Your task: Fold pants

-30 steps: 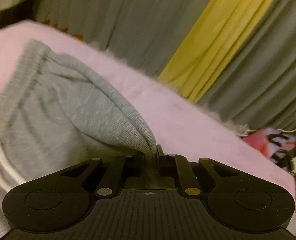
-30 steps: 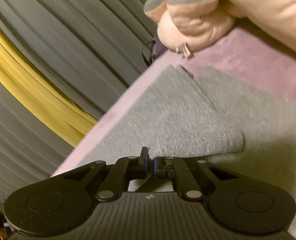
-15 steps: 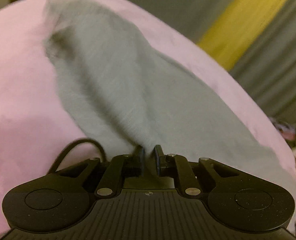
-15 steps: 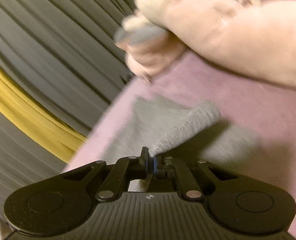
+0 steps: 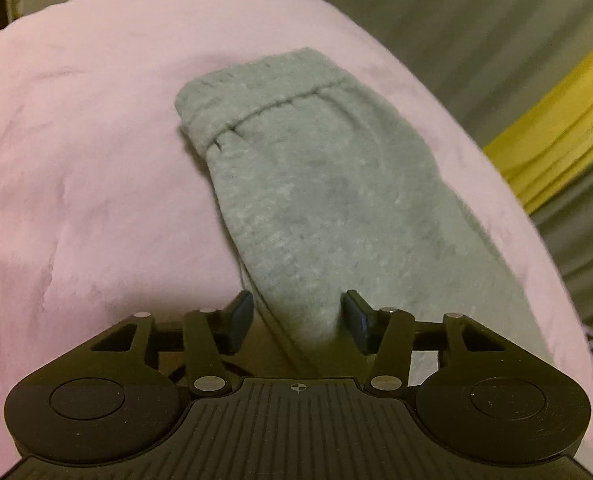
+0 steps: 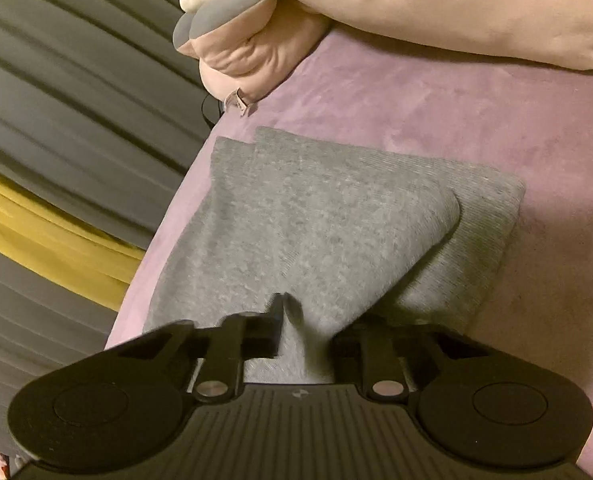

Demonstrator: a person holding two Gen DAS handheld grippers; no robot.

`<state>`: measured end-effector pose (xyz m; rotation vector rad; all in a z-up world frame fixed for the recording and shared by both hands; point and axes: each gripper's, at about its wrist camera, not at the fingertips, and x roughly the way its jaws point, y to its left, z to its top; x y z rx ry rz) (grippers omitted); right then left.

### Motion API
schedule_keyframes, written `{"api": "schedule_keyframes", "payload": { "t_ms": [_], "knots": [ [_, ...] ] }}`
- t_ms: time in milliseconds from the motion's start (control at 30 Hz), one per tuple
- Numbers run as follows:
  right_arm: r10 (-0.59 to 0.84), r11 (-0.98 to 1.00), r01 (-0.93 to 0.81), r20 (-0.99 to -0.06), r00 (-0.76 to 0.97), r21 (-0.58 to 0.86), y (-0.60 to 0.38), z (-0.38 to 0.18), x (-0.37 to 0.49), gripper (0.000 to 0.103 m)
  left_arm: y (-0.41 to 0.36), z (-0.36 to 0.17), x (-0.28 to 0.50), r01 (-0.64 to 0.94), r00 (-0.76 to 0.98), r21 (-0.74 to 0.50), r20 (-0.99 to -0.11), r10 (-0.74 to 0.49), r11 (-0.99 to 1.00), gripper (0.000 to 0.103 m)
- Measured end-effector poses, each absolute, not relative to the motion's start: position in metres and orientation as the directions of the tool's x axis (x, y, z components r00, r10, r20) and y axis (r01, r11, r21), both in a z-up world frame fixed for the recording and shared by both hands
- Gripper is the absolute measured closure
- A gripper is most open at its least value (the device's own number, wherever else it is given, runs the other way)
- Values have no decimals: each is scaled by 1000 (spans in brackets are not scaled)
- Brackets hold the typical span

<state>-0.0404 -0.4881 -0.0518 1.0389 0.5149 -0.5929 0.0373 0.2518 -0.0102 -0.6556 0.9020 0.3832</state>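
The grey sweatpants [image 5: 328, 184] lie folded on the pink blanket [image 5: 76, 184], the ribbed waistband at the far end in the left wrist view. My left gripper [image 5: 298, 318] is open, its fingers on either side of the near fabric edge without pinching it. In the right wrist view the pants [image 6: 316, 232] lie in layers with a folded corner on top. My right gripper [image 6: 308, 328] is open with a fold of grey fabric between its spread fingers.
A pink plush toy [image 6: 336, 8] with grey ears lies at the far end of the blanket [image 6: 476, 112]. Grey and yellow curtains [image 5: 548, 132] hang beyond the bed edge, also in the right wrist view [image 6: 56, 160].
Both grippers were shut on the grey fabric and carried it over; now both have opened and the pants lie folded on the blanket.
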Motion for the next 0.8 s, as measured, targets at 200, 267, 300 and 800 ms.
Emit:
{"api": "schedule_keyframes", "payload": {
  "t_ms": [200, 267, 300, 800],
  "knots": [
    [-311, 533, 607, -532, 788, 589, -472, -4, -53, 99, 247, 41, 26, -544, 638, -293, -753, 160, 787, 49],
    [-337, 560, 600, -504, 795, 572, -466, 5, -61, 99, 244, 56, 26, -534, 654, -258, -730, 199, 805, 48],
    [-365, 569, 618, -506, 781, 542, -463, 6, -64, 99, 241, 64, 23, -524, 661, -233, -718, 219, 819, 48],
    [-595, 664, 745, -557, 580, 66, -405, 9, -19, 78, 96, 37, 59, -197, 724, 9, -673, 152, 980, 40]
  ]
}}
